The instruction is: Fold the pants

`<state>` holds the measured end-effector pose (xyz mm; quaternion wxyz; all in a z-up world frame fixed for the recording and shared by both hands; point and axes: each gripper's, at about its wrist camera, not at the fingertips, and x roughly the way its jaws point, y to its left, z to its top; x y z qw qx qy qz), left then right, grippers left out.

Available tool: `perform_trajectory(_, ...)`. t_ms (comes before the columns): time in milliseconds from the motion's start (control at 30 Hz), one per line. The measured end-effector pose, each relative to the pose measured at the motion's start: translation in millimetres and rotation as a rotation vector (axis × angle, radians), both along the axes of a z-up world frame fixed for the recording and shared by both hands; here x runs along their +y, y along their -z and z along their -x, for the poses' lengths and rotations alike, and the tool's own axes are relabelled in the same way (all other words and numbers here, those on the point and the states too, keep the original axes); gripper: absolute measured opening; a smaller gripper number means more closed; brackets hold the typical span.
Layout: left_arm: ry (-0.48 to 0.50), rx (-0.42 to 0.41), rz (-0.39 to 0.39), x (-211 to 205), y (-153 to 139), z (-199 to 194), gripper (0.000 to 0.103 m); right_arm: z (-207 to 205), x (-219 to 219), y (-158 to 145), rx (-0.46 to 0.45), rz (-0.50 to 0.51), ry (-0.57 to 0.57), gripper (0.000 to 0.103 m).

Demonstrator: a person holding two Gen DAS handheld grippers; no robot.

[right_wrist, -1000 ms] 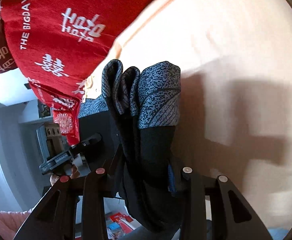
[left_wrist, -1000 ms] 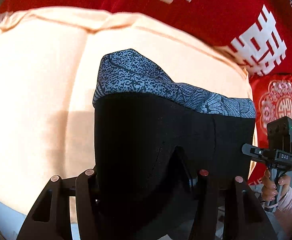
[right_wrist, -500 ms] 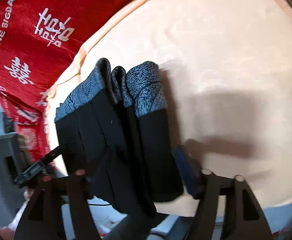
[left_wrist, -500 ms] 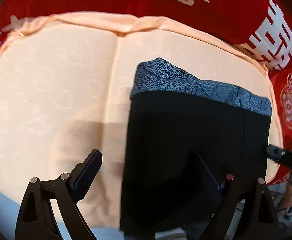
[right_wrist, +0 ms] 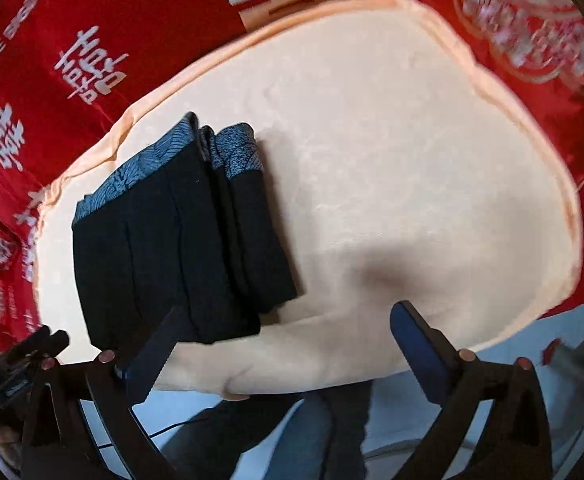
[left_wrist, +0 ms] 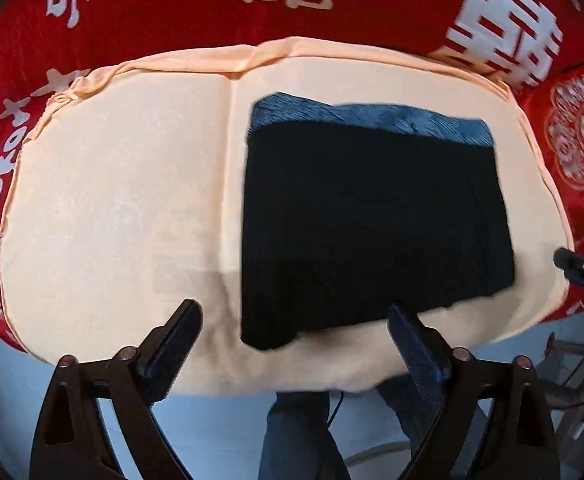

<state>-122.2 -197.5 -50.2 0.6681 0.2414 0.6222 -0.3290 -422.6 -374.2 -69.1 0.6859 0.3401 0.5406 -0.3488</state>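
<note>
Our jaws have just been opening and now stand wide, empty; the folded pants [left_wrist: 372,216] lie ahead of them; any snag on retreat could undo the layers.

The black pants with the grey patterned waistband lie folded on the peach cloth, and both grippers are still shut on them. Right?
Not quite. The folded black pants with the grey patterned waistband do lie on the peach cloth, but both wrist views show the left gripper and right gripper open, having just released them.

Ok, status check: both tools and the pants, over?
Left tool open, jaws just spread, nothing between. Right tool the same. Pants folded flat on the peach cover. Nothing in the way.
</note>
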Motion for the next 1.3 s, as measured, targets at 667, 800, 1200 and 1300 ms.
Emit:
perform_trajectory(667, 0.021, -0.160, -0.062, 11, -71, 43, 0.103, -52, 97, -64, 0.172, 0.095, -0.172, 0.103)
perform_trajectory(800, 0.030, -0.156, -0.075, 13, -74, 48, 0.103, -56, 102, -69, 0.169, 0.096, -0.165, 0.103)
perform_trajectory(1200, 0.032, -0.194, -0.072, 11, -86, 47, 0.103, -66, 111, -76, 0.170, 0.115, -0.184, 0.103)
perform_trajectory(1300, 0.033, -0.205, -0.072, 11, -89, 46, 0.103, -66, 112, -78, 0.165, 0.118, -0.181, 0.103)
